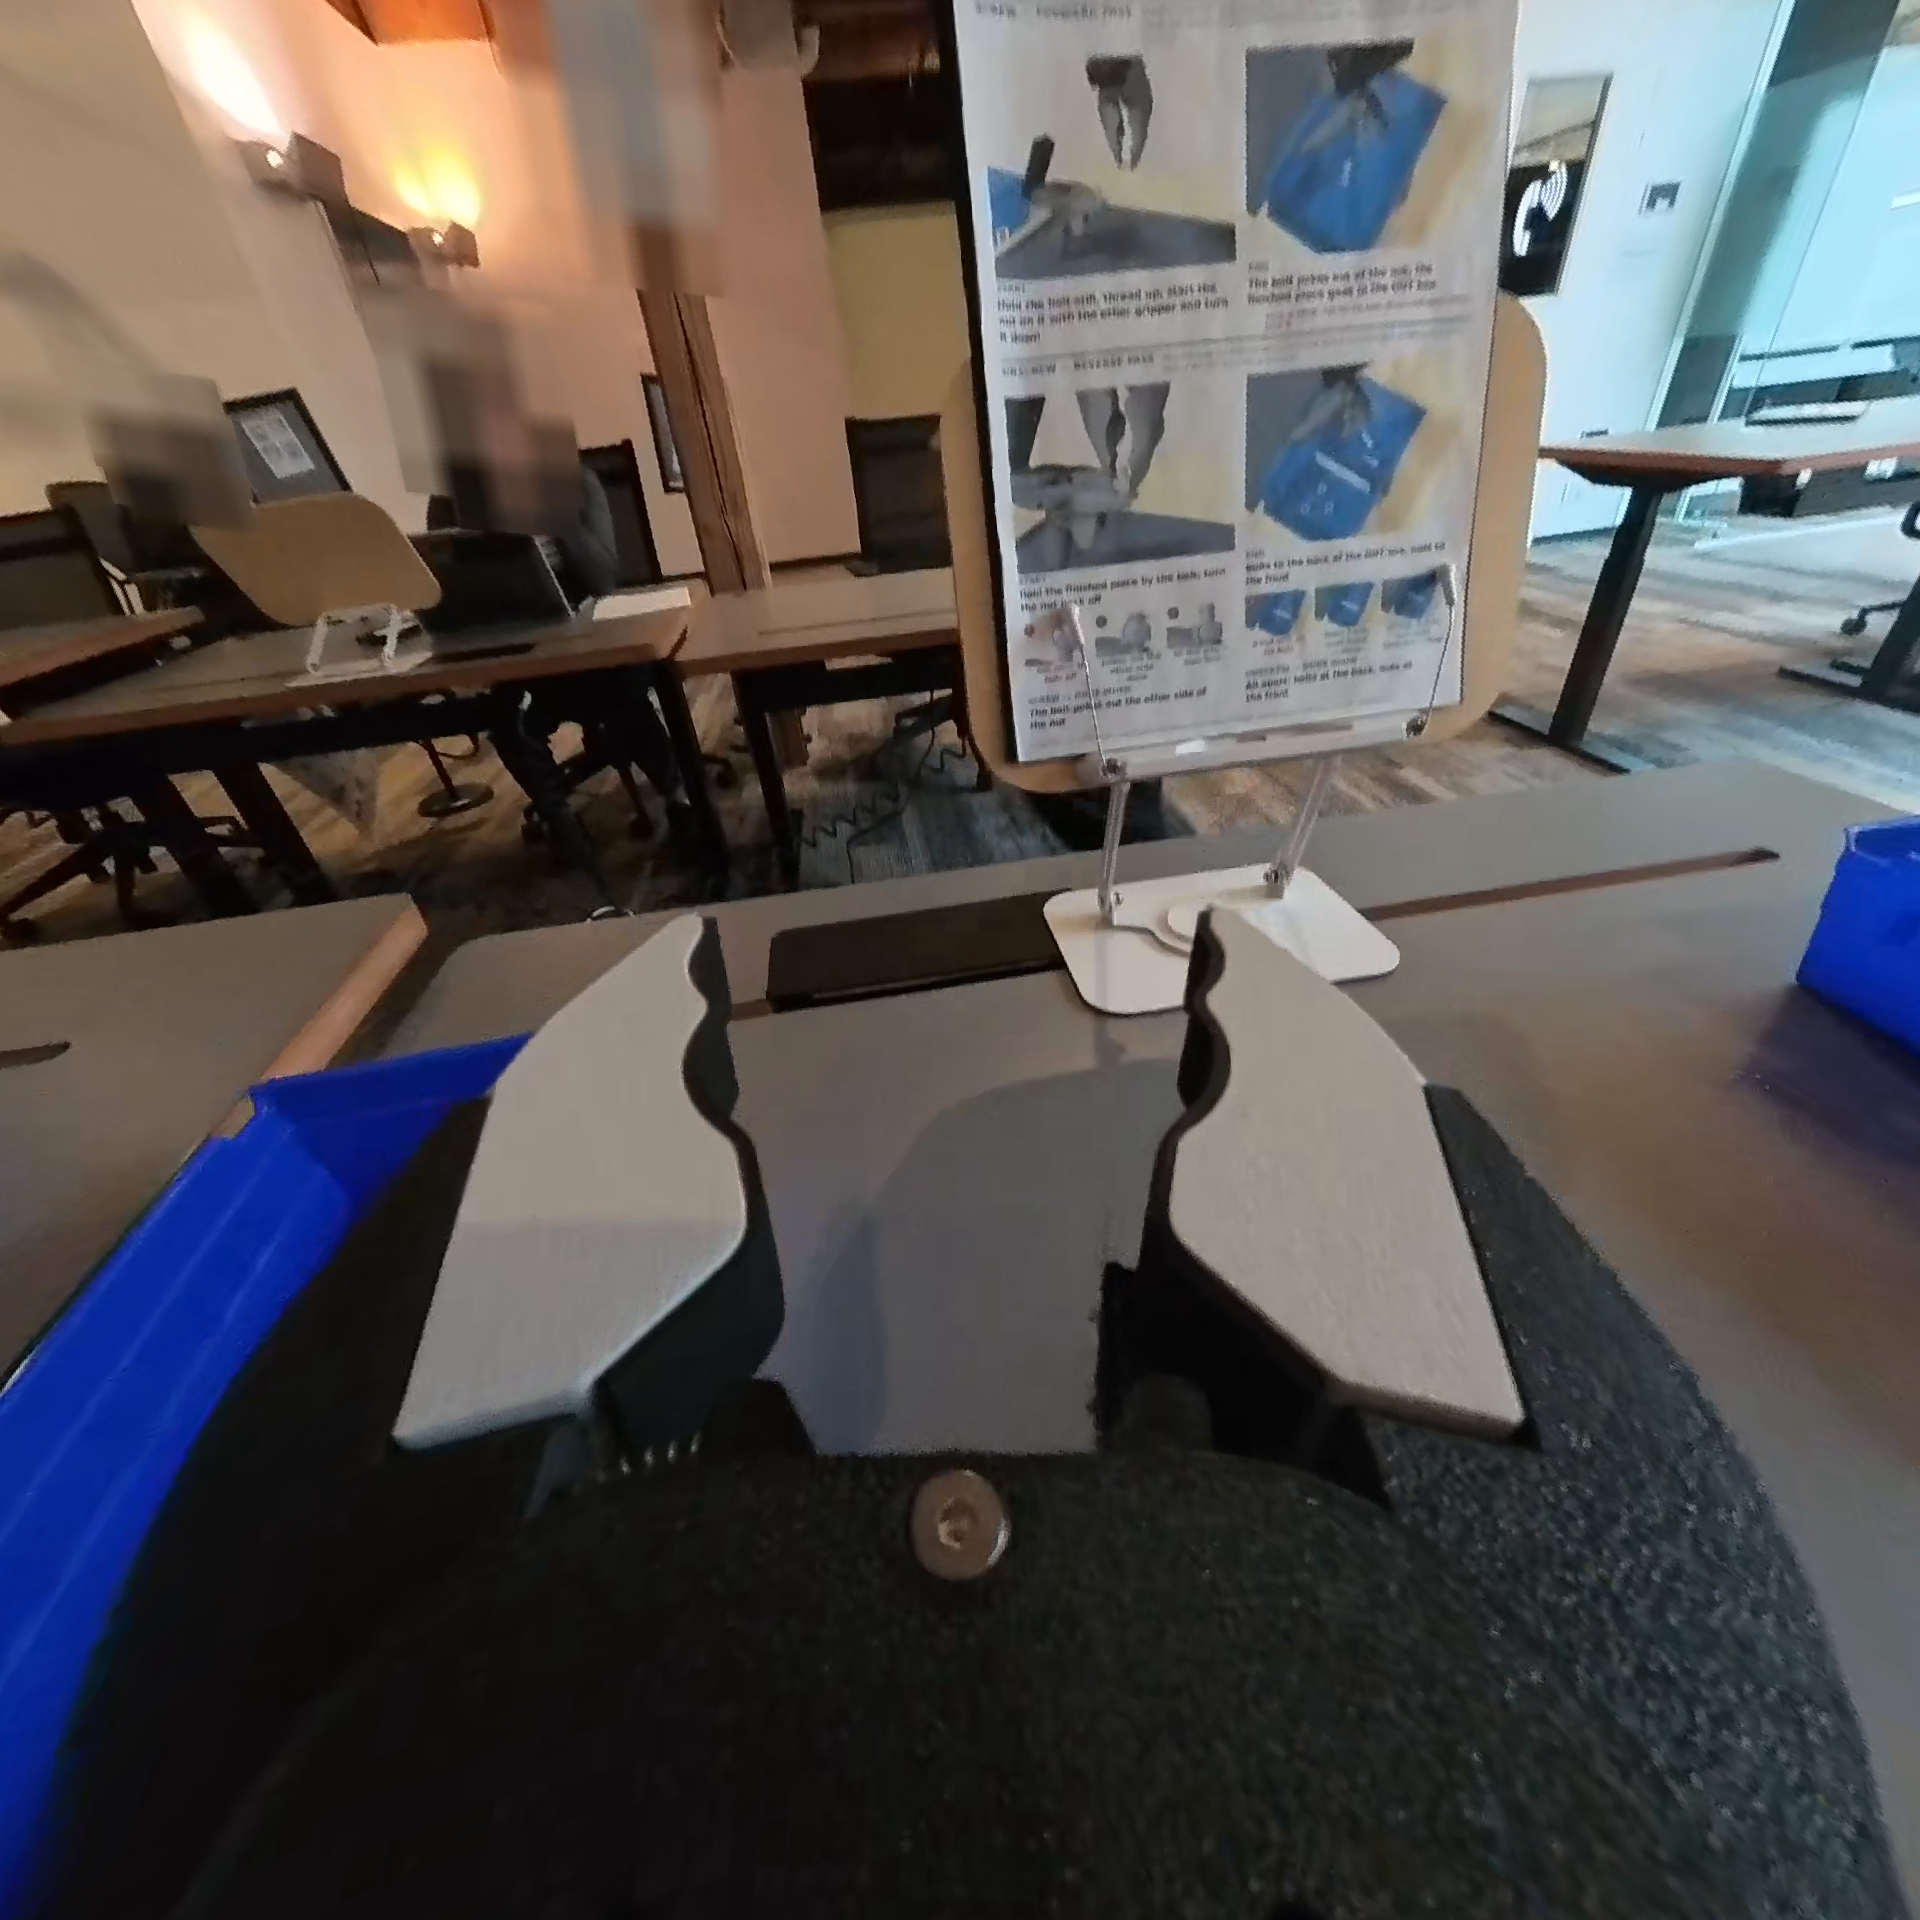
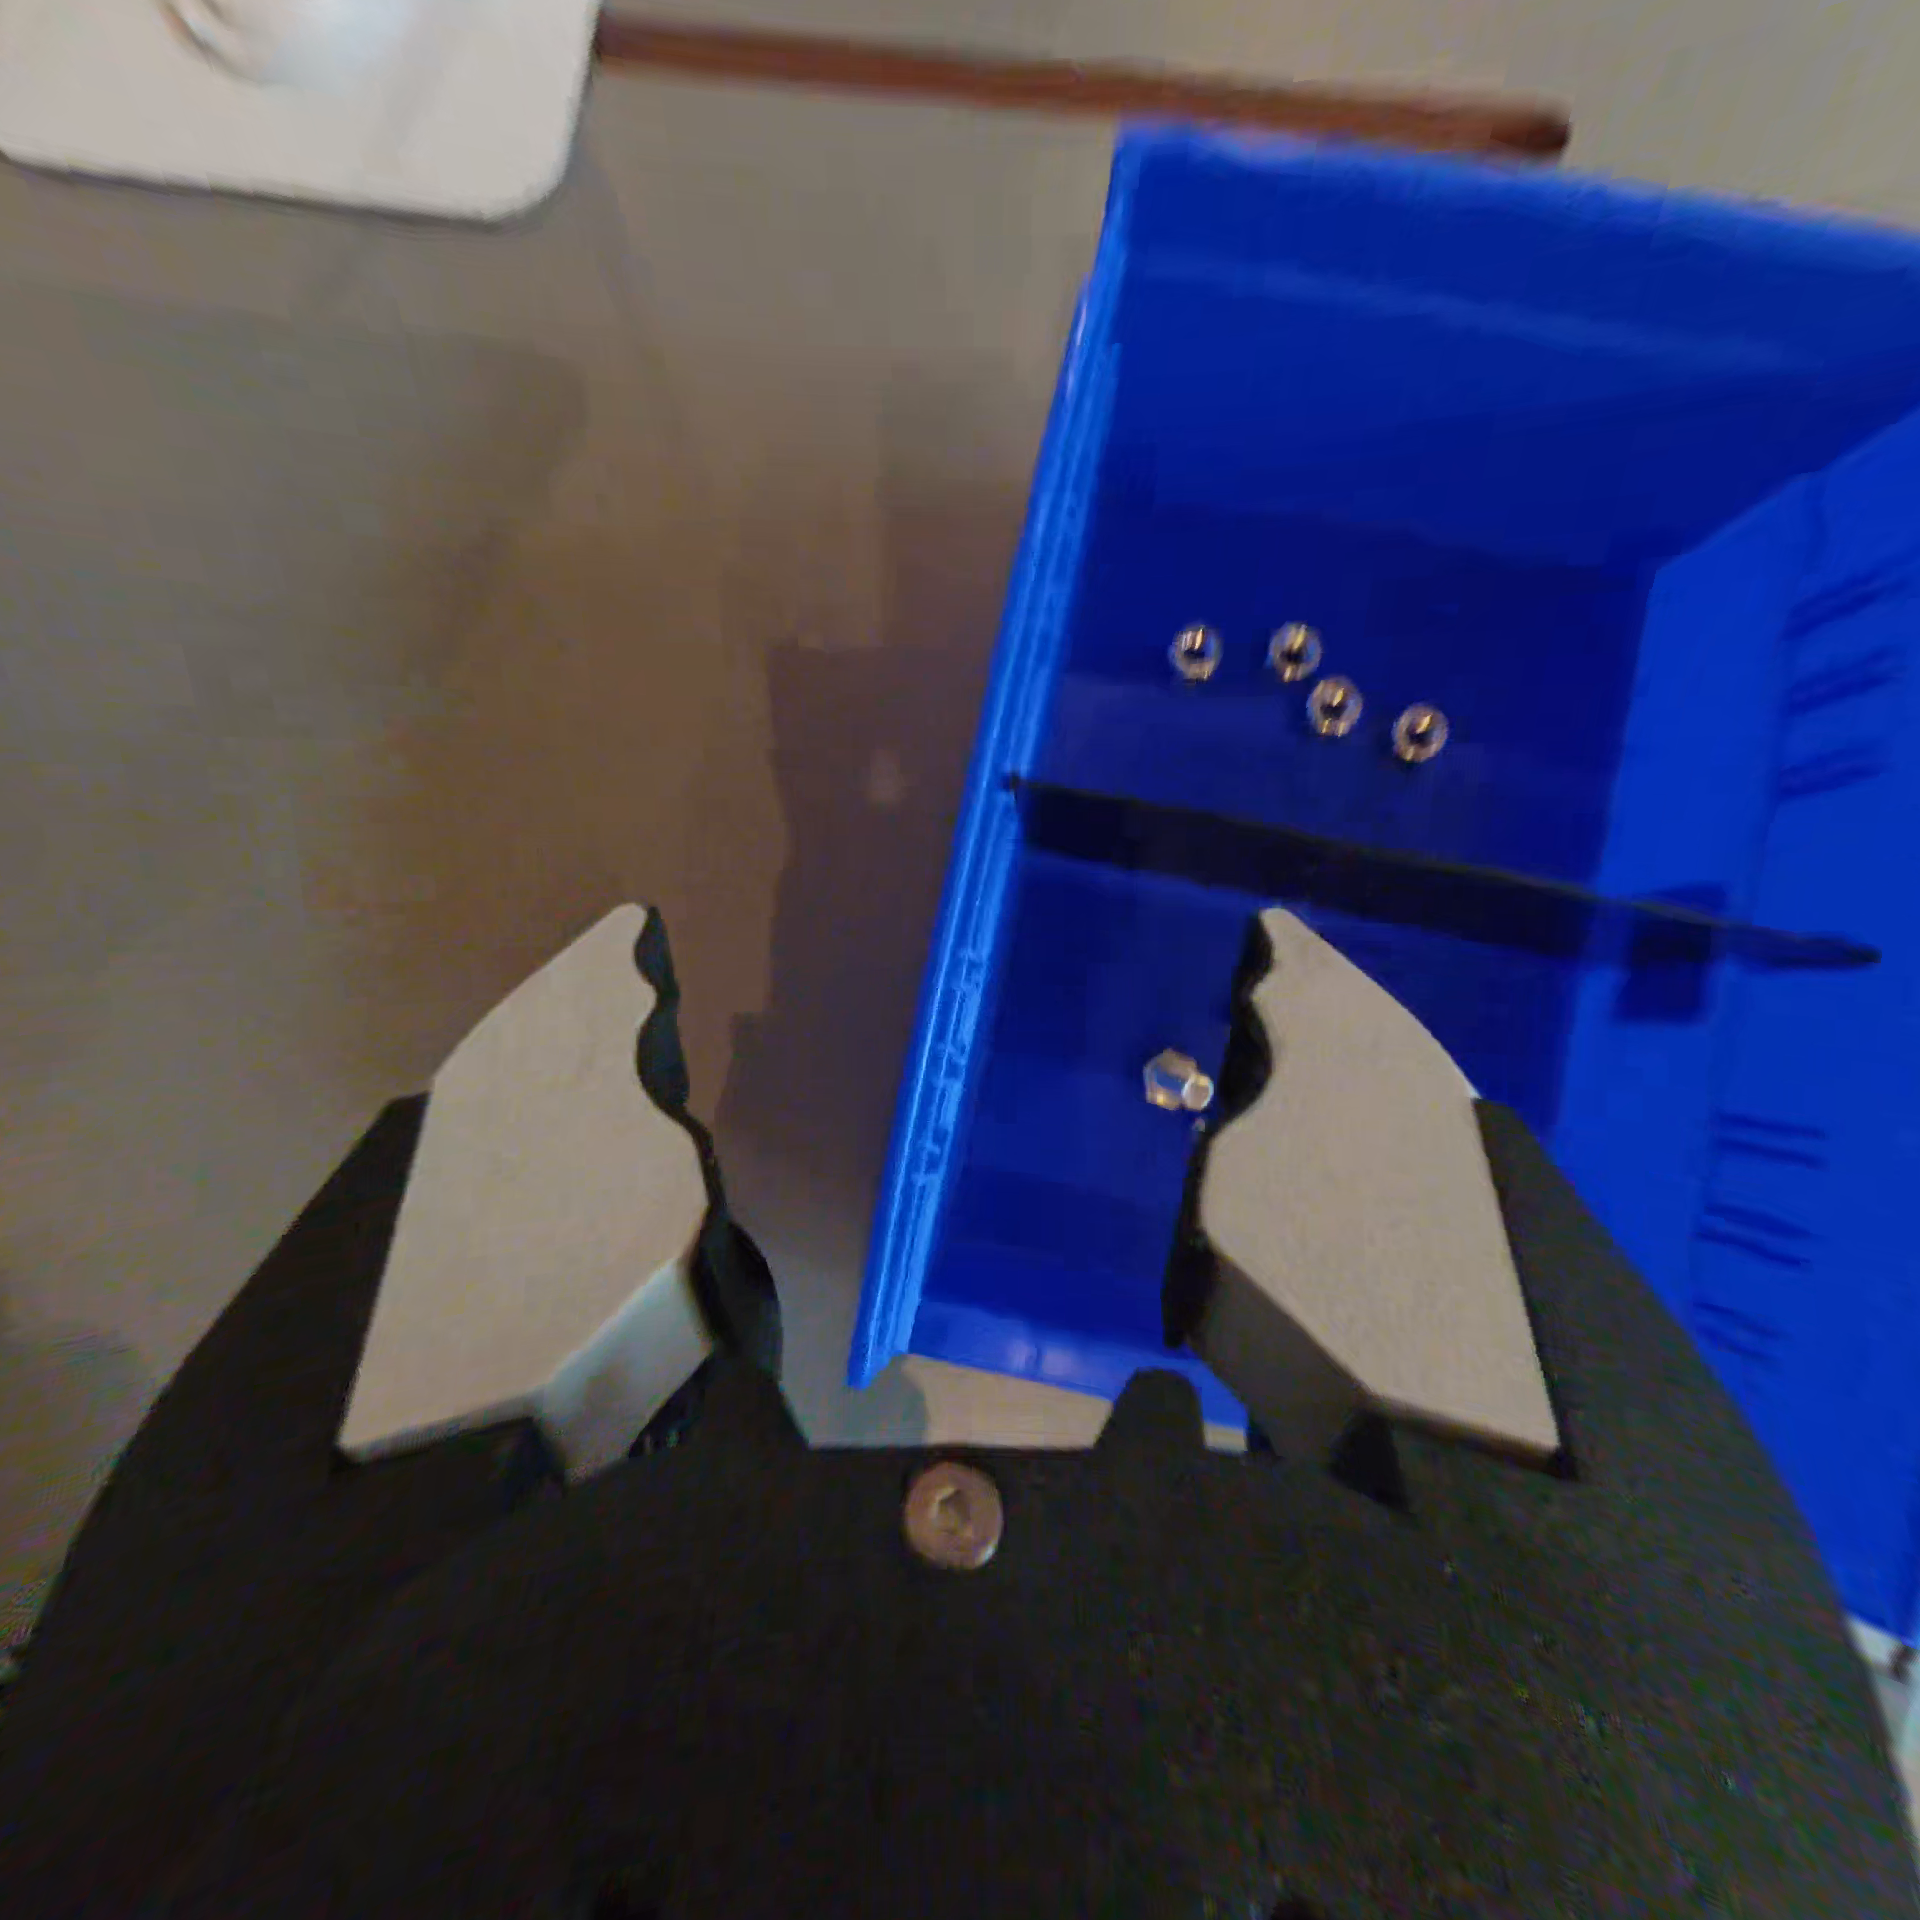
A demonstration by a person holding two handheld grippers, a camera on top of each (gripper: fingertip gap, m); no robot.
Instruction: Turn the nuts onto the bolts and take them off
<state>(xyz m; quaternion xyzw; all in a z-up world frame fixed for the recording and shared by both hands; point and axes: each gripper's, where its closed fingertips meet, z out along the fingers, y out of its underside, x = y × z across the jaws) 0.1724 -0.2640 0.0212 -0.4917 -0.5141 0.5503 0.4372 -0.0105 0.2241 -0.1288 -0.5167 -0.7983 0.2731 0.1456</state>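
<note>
Four nuts (image 2: 1309,691) lie in the blue bin's (image 2: 1351,364) far compartment, one small piece (image 2: 1177,1081) near. Your right gripper (image 2: 951,1039) hangs wide open, empty; so does your left gripper (image 1: 951,1039). You're picking, I judge: shift right, descend.

Bin (image 2: 1351,416): glossy blue plastic.
Nuts (image 2: 1335,707): shiny metal.
Tabletop (image 1: 1558,1039): smooth grey, slight sheen.
Right tongs (image 2: 951,956): matt grey, grainy black body.
</note>
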